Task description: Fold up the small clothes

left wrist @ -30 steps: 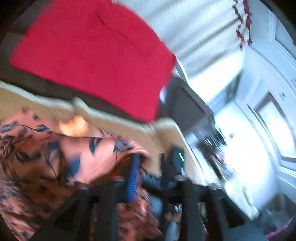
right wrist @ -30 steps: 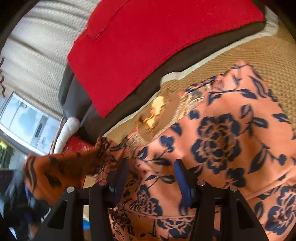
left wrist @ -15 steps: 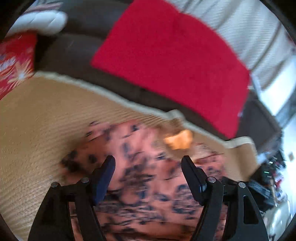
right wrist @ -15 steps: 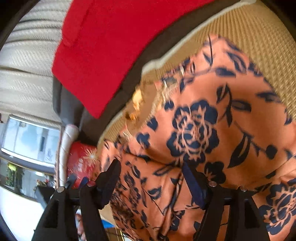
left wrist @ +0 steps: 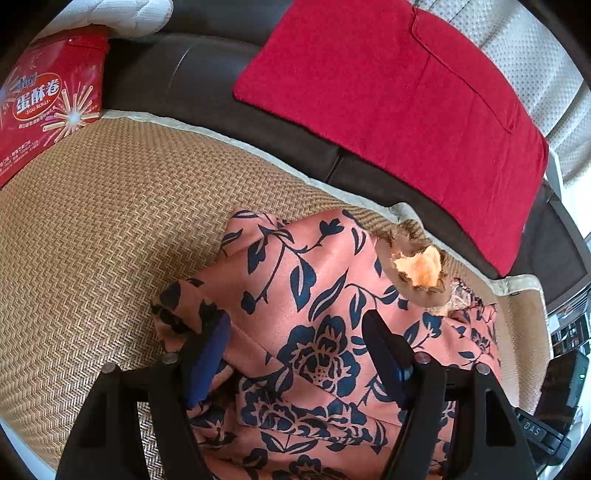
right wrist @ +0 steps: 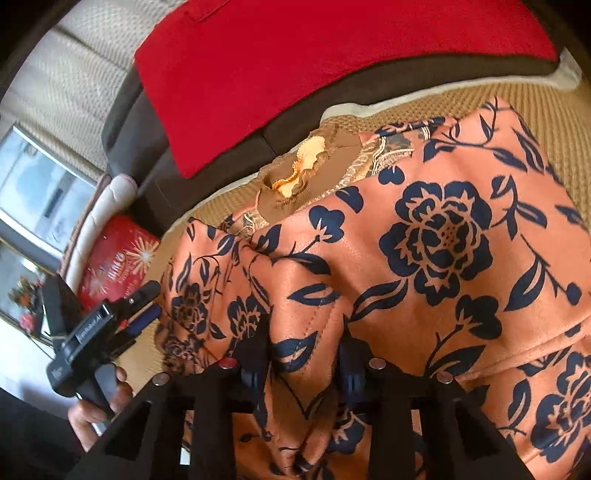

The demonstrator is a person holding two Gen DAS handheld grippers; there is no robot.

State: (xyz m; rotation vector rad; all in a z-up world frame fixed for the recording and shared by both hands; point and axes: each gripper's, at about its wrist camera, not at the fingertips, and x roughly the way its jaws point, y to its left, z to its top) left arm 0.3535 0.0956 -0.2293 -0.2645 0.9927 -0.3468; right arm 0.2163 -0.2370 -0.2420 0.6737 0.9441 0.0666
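Observation:
An orange garment with dark blue flowers point(left wrist: 325, 295) lies crumpled on a woven straw mat point(left wrist: 110, 229); its brown collar point(left wrist: 417, 266) points toward the sofa back. My left gripper point(left wrist: 295, 332) hovers open over the garment's left part, nothing pinched between its fingers. It also shows in the right wrist view as the left gripper point(right wrist: 151, 304), held by a hand point(right wrist: 96, 406) beside the garment's edge. My right gripper point(right wrist: 304, 343) is closing its jaws, and a raised fold of the garment point(right wrist: 306, 314) is squeezed between the pads.
A red cushion point(left wrist: 406, 92) leans on the dark brown sofa back point(left wrist: 177, 70) behind the mat. A red egg-roll tin point(left wrist: 40, 107) stands at the mat's far left, with a white pillow point(left wrist: 122, 14) above it. A dark device point(left wrist: 565, 380) sits at the right edge.
My left gripper has let go of the lifted piece of garment, swung down and opened over the cloth. My right gripper's jaws have narrowed onto a fold.

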